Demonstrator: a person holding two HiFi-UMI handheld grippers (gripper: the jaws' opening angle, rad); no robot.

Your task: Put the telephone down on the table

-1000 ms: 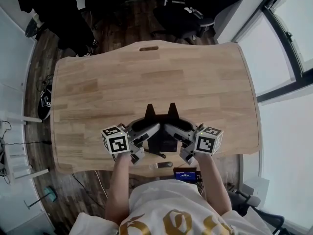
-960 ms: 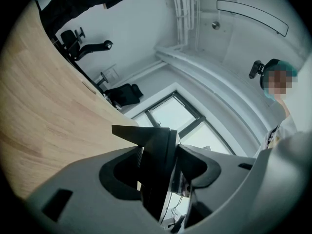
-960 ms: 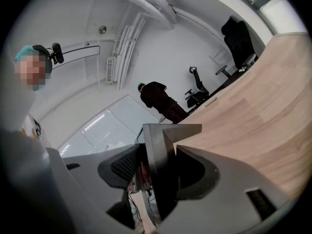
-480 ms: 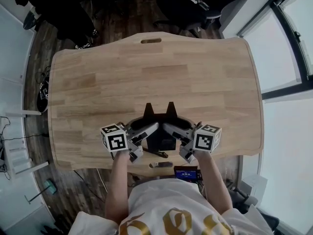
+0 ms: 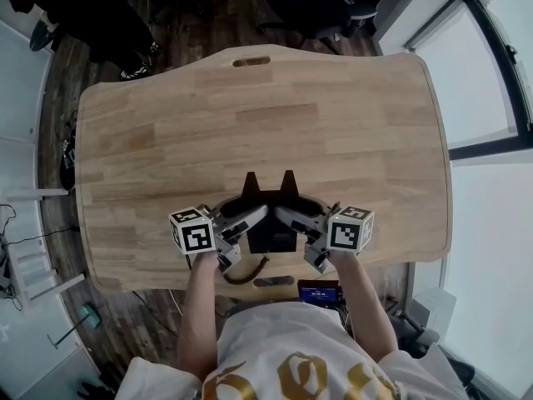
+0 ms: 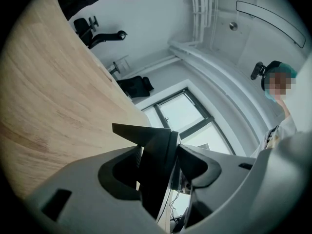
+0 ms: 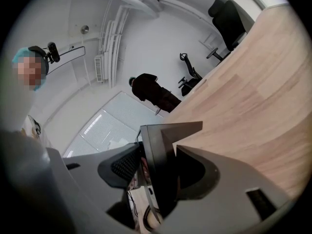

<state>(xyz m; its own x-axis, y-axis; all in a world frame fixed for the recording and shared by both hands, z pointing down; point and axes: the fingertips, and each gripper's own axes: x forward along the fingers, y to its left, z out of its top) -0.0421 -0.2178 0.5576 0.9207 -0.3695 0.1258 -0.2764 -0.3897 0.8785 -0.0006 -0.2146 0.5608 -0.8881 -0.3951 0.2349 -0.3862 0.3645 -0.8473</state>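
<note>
In the head view, both forearms reached forward from the body, close together, with the left gripper (image 5: 247, 219) and right gripper (image 5: 293, 217) angled inward on either side of the black telephone (image 5: 271, 230). The telephone sat over the near edge of the wooden table (image 5: 250, 123); whether it touched the wood could not be told. In the left gripper view, the jaws pinched the telephone's dark edge. In the right gripper view, the jaws likewise clamped the telephone.

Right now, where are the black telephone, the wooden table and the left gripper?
black telephone (image 5: 272, 236): head view, middle of its dark body.
wooden table (image 5: 250, 123): head view, bare top.
left gripper (image 5: 252, 217): head view, between its fingertips.
</note>
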